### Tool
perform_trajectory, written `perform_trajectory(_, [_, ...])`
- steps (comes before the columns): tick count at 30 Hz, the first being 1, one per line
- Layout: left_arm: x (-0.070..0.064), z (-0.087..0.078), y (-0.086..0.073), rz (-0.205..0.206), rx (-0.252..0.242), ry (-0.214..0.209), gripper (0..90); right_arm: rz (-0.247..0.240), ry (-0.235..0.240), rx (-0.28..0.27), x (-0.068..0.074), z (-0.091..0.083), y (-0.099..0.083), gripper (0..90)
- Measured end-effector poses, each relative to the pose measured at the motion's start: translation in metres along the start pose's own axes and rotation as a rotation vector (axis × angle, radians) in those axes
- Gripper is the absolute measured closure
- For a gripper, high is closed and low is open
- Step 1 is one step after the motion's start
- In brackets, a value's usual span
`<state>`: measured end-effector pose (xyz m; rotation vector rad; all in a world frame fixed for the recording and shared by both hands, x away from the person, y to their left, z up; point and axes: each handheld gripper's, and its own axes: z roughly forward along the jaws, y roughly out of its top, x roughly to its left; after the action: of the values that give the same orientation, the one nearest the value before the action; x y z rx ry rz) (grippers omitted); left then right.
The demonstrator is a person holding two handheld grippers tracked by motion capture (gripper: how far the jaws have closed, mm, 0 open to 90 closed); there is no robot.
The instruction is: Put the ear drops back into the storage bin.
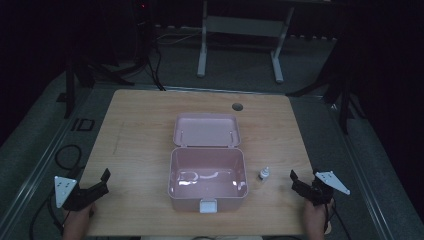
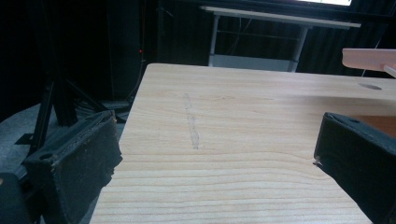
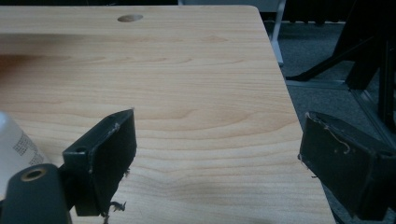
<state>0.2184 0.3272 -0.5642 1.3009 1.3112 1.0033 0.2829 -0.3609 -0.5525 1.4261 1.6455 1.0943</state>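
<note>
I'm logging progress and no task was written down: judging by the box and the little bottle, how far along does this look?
Done: the pink box sits open, lid laid back. In hand: nothing; the left gripper and right gripper are both open and empty at the table's near corners. Left: the small bottle stands outside the box, to its right, so any packing has probably not begun.
</note>
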Motion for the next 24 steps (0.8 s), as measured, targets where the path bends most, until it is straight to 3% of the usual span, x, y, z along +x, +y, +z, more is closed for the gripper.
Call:
perform_trajectory(9, [0.000, 0.000, 0.000, 0.000, 0.000, -0.002, 0.5, -0.020, 0.033, 0.042, 0.002, 0.004, 0.002, 13.2])
perform_trajectory(10, [0.000, 0.000, 0.000, 0.000, 0.000, -0.003, 0.4, -0.021, 0.062, 0.073, 0.001, 0.006, 0.004, 13.1])
perform_trajectory(20, [0.000, 0.000, 0.000, -0.001, -0.002, -0.002, 0.4, -0.050, 0.136, 0.199, -0.001, 0.014, 0.017, 12.9])
perform_trajectory(21, [0.000, 0.000, 0.000, 0.000, -0.001, -0.003, 0.5, -0.053, 0.154, 0.244, 0.000, 0.016, 0.020, 12.3])
perform_trajectory(22, [0.000, 0.000, 0.000, 0.000, -0.001, -0.003, 0.5, -0.053, 0.154, 0.244, 0.000, 0.016, 0.020, 12.3])
perform_trajectory(23, [0.000, 0.000, 0.000, -0.001, -0.001, -0.003, 0.5, -0.066, 0.179, 0.297, 0.001, 0.018, 0.023, 11.5])
perform_trajectory(24, [0.000, 0.000, 0.000, -0.001, -0.001, -0.003, 0.5, -0.066, 0.179, 0.297, 0.001, 0.018, 0.023, 11.5])
